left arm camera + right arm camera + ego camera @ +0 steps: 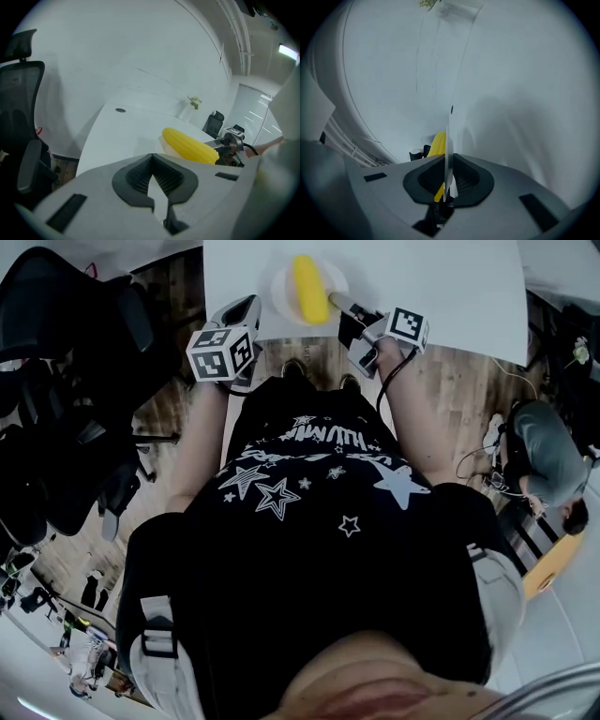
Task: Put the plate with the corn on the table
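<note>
A white plate (281, 282) carrying a yellow corn cob (310, 287) sits low over the white table (441, 287), near its front edge; whether it rests on the top I cannot tell. My right gripper (339, 306) is shut on the plate's right rim. In the right gripper view the rim (449, 131) stands edge-on between the pads, with the corn (439, 143) behind it. My left gripper (248, 304) hovers just left of the plate, shut with nothing in it. From the left gripper view the corn (190, 144) and the plate (165, 146) lie ahead to the right of the jaws (151, 157).
A black office chair (66, 381) stands left of the table, over the wooden floor. Another chair (213, 123) and a small plant in a vase (193, 101) are at the table's far side. A cable hole (120, 110) marks the tabletop. A person (544, 456) sits at the right.
</note>
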`<state>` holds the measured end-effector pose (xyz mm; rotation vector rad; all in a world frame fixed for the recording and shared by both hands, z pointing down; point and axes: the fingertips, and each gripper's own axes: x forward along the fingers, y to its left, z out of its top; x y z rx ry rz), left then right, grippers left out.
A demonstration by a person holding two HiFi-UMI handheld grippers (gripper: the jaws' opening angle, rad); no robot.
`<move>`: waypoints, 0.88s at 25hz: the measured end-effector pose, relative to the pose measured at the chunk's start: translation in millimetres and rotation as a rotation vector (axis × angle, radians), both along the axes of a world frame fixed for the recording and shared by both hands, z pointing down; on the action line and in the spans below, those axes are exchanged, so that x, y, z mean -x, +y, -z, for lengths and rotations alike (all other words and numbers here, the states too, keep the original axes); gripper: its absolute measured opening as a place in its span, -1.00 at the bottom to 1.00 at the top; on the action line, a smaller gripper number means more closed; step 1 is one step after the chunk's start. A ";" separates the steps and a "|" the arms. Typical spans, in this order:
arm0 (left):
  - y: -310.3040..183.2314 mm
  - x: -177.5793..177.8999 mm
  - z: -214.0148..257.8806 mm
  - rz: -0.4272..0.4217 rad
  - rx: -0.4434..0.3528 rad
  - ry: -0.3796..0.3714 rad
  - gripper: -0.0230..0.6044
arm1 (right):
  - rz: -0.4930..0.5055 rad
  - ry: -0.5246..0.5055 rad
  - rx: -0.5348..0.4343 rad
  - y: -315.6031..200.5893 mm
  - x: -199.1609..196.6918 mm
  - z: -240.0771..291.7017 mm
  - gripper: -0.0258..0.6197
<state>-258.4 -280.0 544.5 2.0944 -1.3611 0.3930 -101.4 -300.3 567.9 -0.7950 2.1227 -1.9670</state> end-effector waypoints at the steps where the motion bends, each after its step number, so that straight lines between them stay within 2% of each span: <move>1: -0.6 -1.3 -1.1 -0.004 0.001 0.001 -0.91 | -0.004 0.004 0.000 0.0 -0.9 -1.5 -0.82; 12: -2.3 -11.5 -7.4 -0.047 0.014 0.003 -0.91 | -0.046 0.031 0.047 1.6 -3.6 -15.0 -0.82; 22: 0.4 -16.4 -10.9 -0.051 0.023 0.016 -0.91 | -0.099 0.065 0.088 -0.4 -3.0 -22.9 -0.82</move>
